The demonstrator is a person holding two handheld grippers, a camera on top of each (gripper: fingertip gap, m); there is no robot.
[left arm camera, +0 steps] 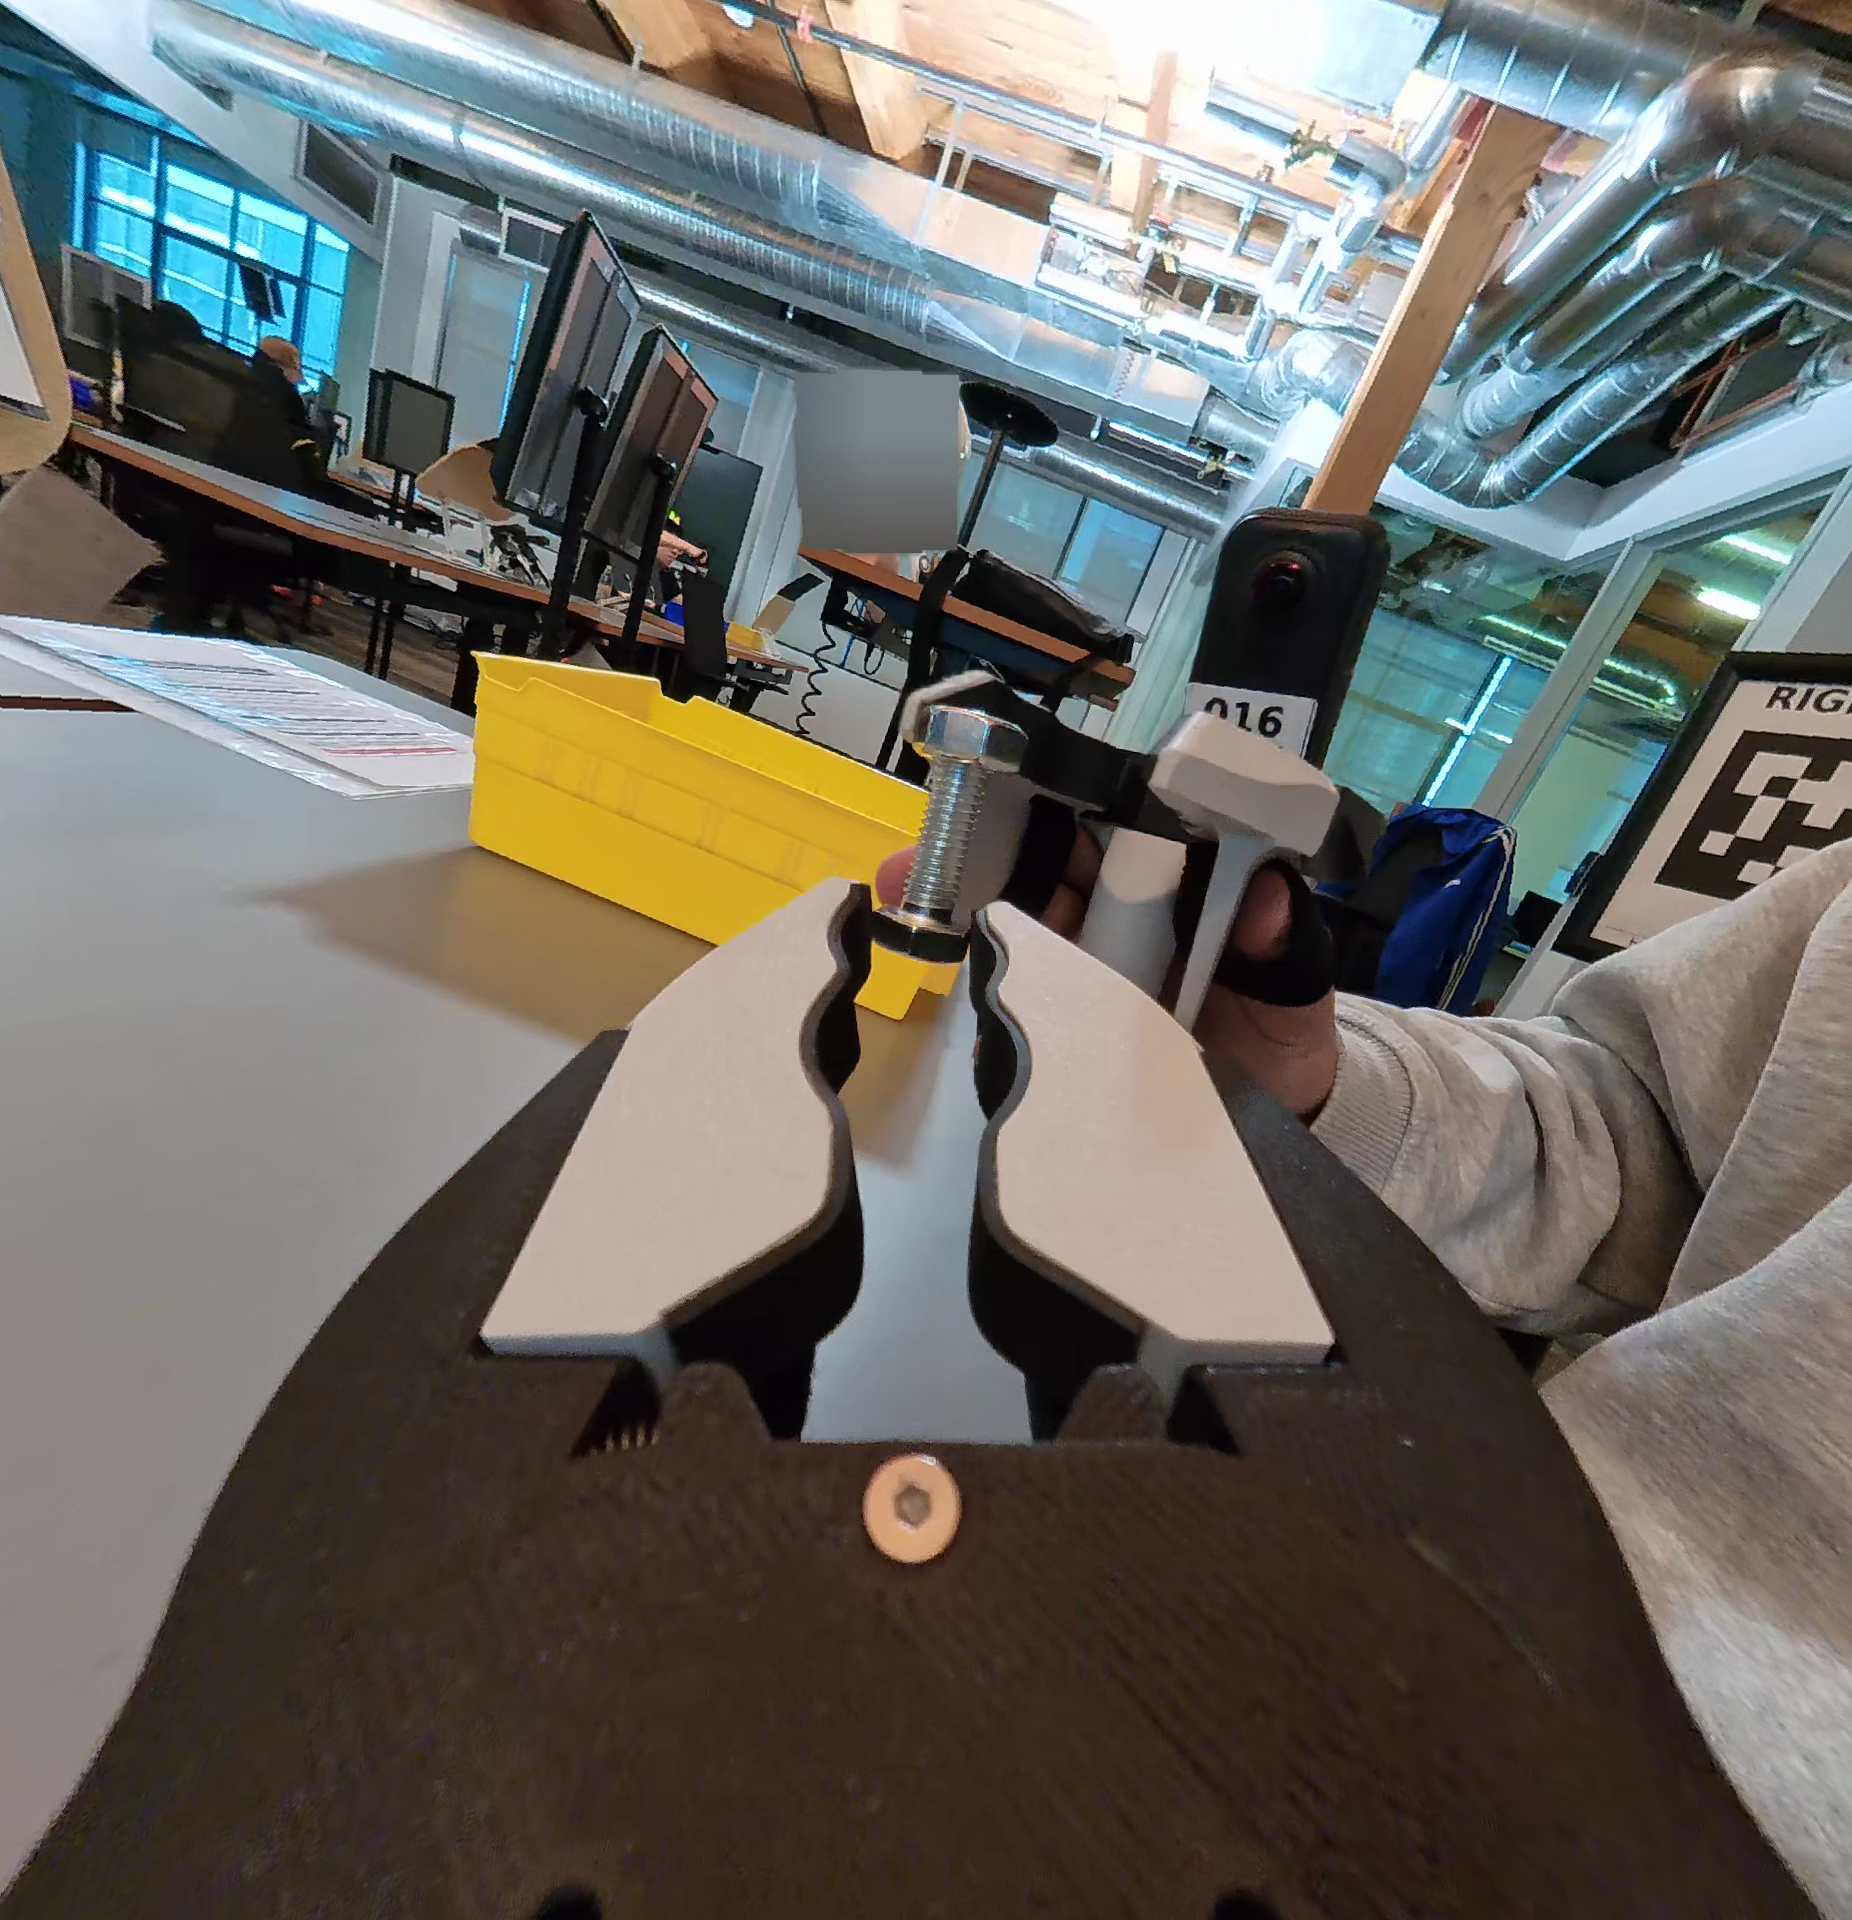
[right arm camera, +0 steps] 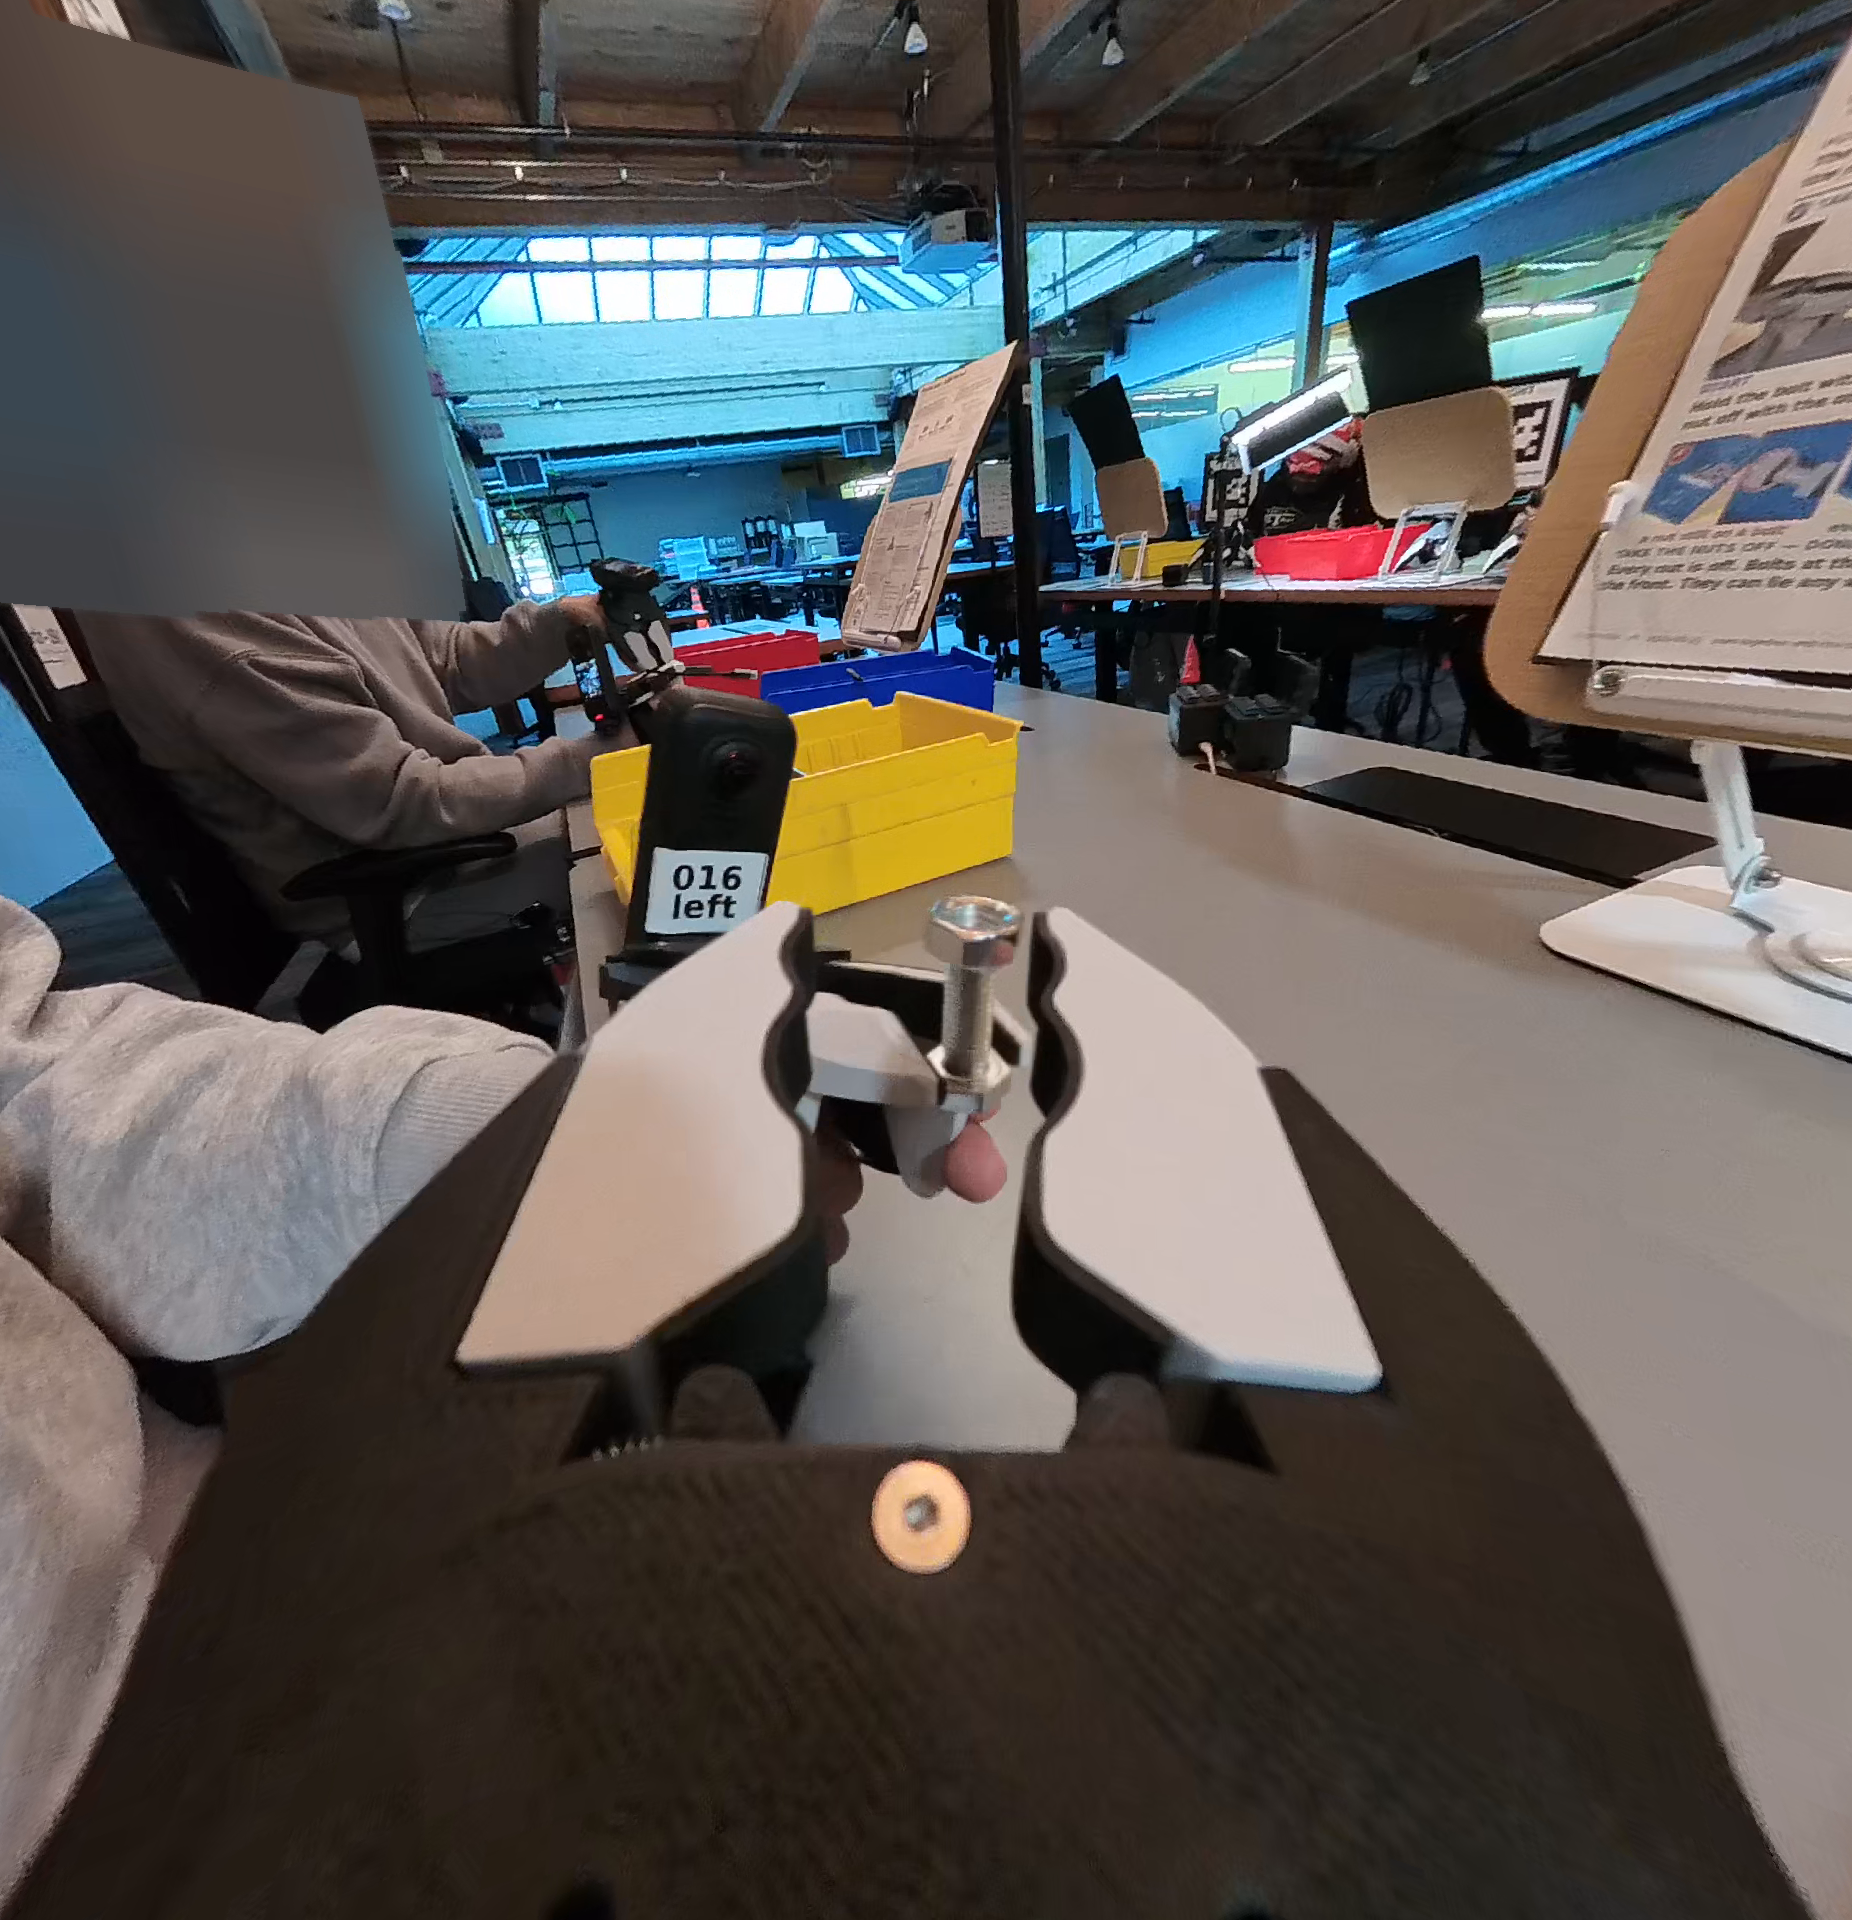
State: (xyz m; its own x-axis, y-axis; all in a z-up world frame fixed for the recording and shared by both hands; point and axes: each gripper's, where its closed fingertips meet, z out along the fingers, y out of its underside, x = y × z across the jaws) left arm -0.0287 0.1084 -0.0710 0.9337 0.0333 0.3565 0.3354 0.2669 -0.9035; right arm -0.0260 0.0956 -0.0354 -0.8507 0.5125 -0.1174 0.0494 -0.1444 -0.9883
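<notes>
On the grey table in a workshop, left claw clamps a bolt's nut; right claw gapes.

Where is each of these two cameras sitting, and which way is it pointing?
Left wrist view: on the left gripper, looking along its jaws, which are clamped on the nut of an upright bolt; the person's right hand and right sleeve show.
Right wrist view: on the right gripper, facing back at the left gripper; jaws open either side of the bolt; the left sleeve shows.
Shared: bolt, nut, yellow bin, table.
</notes>
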